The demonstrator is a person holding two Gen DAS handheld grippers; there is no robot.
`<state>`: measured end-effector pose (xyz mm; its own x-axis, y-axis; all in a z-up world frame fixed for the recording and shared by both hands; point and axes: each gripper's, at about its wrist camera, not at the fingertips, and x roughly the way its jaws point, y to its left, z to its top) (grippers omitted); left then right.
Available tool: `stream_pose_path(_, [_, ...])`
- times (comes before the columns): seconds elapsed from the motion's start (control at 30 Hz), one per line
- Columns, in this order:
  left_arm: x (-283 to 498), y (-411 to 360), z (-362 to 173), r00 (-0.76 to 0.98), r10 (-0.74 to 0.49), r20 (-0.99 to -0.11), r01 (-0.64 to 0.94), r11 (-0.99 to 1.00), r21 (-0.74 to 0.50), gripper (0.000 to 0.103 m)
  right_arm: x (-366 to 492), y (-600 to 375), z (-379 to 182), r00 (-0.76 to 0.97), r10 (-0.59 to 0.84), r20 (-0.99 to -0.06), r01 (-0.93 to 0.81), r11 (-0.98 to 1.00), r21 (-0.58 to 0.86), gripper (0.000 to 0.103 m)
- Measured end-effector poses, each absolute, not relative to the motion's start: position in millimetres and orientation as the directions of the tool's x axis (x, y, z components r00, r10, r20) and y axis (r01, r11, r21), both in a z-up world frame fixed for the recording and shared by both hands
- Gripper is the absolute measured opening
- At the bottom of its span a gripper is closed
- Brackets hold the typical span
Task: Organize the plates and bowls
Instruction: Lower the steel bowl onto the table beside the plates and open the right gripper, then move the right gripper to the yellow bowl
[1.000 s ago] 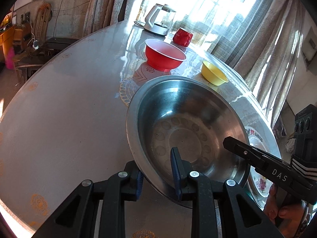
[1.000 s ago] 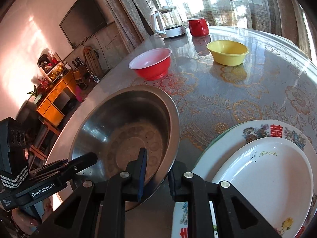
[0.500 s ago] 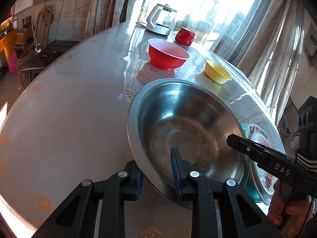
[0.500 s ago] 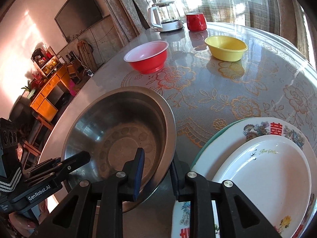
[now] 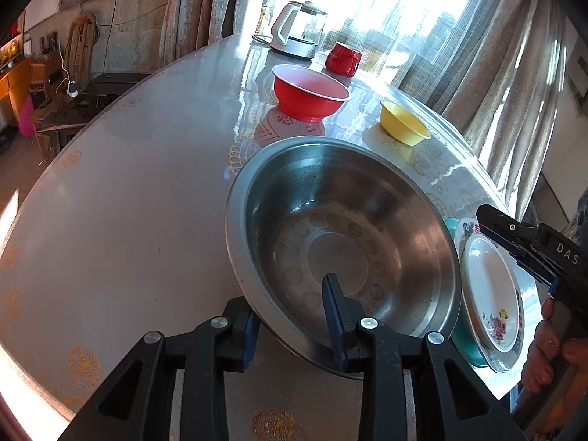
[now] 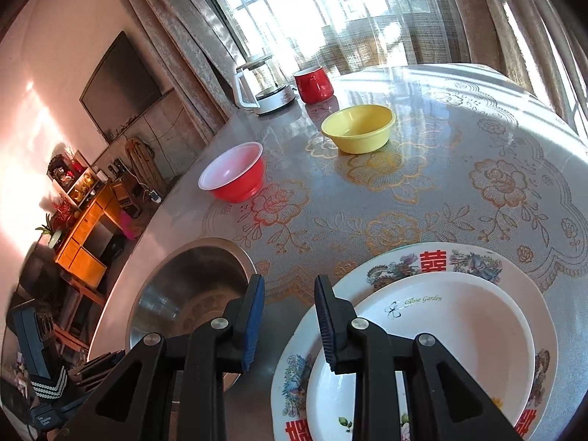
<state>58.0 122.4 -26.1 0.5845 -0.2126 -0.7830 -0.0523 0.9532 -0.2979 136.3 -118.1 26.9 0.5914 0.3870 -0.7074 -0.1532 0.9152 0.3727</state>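
A large steel bowl (image 5: 341, 235) sits on the round table, and my left gripper (image 5: 294, 312) is shut on its near rim, one finger inside and one outside. My right gripper (image 6: 288, 305) is open and empty, raised beside the bowl (image 6: 183, 294) and above the edge of a stack of plates (image 6: 422, 316). The stack, a small white plate on a patterned plate, also shows in the left wrist view (image 5: 488, 286), to the right of the bowl. A red bowl (image 6: 235, 176) and a yellow bowl (image 6: 358, 128) stand farther back.
A glass kettle (image 6: 261, 88) and a red mug (image 6: 314, 84) stand at the table's far edge by the curtained window. The table (image 5: 110, 202) is covered with a lace-patterned cloth. A TV and cabinet stand at the left wall.
My right gripper has let go of the steel bowl's rim, opened, and drawn back to the right toward the plates. My left gripper keeps its hold on the bowl.
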Motion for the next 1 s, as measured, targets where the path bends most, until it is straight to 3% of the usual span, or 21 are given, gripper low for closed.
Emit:
stream_pose_path(0.07, [56.2, 121.3, -25.0, 0.587, -0.210, -0.782, -0.049, 0.955, -0.293, 0.041, 135.6, -122.5, 27.3, 0.592, 0.382, -0.709, -0.139, 0.916, 0.377, 0.028])
stream_pose_path(0.23, [48.0, 124.9, -17.4, 0.610, -0.161, -0.776, -0.091, 0.958, -0.270, 0.074, 132.9, -127.8, 27.5, 0.592, 0.382, -0.709, -0.126, 0.913, 0.387, 0.028])
stream_pose_path(0.37, [40.5, 133.5, -7.2, 0.639, -0.131, -0.758, -0.132, 0.952, -0.276, 0.077, 129.7, -131.2, 27.9, 0.592, 0.383, -0.710, -0.122, 0.913, 0.390, 0.028])
stream_pose_path(0.43, [38.2, 136.4, -2.2, 0.654, -0.106, -0.749, -0.150, 0.952, -0.266, 0.084, 130.8, -131.7, 27.9, 0.589, 0.387, -0.709, -0.124, 0.911, 0.393, 0.028])
stream_pose_path(0.57, [36.5, 131.6, 5.0, 0.668, -0.054, -0.743, -0.166, 0.961, -0.220, 0.089, 129.1, -131.3, 28.3, 0.586, 0.388, -0.711, -0.131, 0.912, 0.390, 0.028])
stream_pose_path(1.0, [57.9, 80.6, 20.4, 0.668, -0.062, -0.742, -0.043, 0.992, -0.122, 0.094, 125.4, -152.7, 28.3, 0.583, 0.346, -0.735, -0.094, 0.927, 0.362, 0.028])
